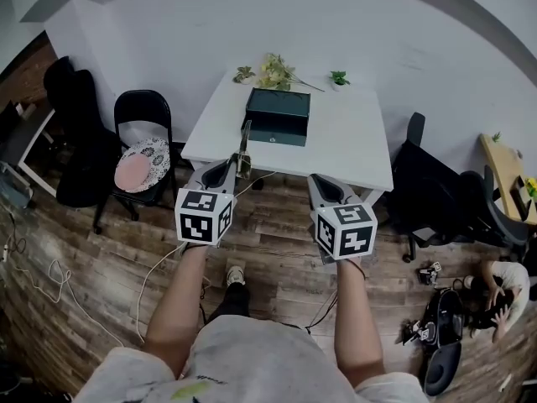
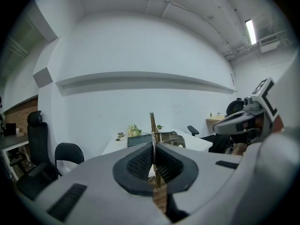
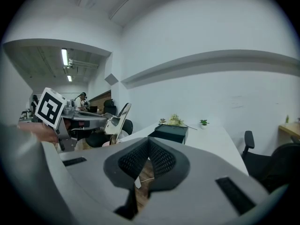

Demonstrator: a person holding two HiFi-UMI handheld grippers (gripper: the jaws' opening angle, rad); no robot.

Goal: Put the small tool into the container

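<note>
My left gripper is shut on the small tool, a thin flat metal piece that stands upright out of the pads. In the right gripper view, the tool pokes out at the left. The container, a dark green box, rests on the white table ahead of both grippers. My right gripper is shut with nothing between its pads. Both grippers hover over the floor, short of the table's near edge.
A bunch of flowers and a small potted plant sit at the table's far edge. A black chair with a round cushion stands left of the table, an office chair to its right. A cable trails across the wooden floor.
</note>
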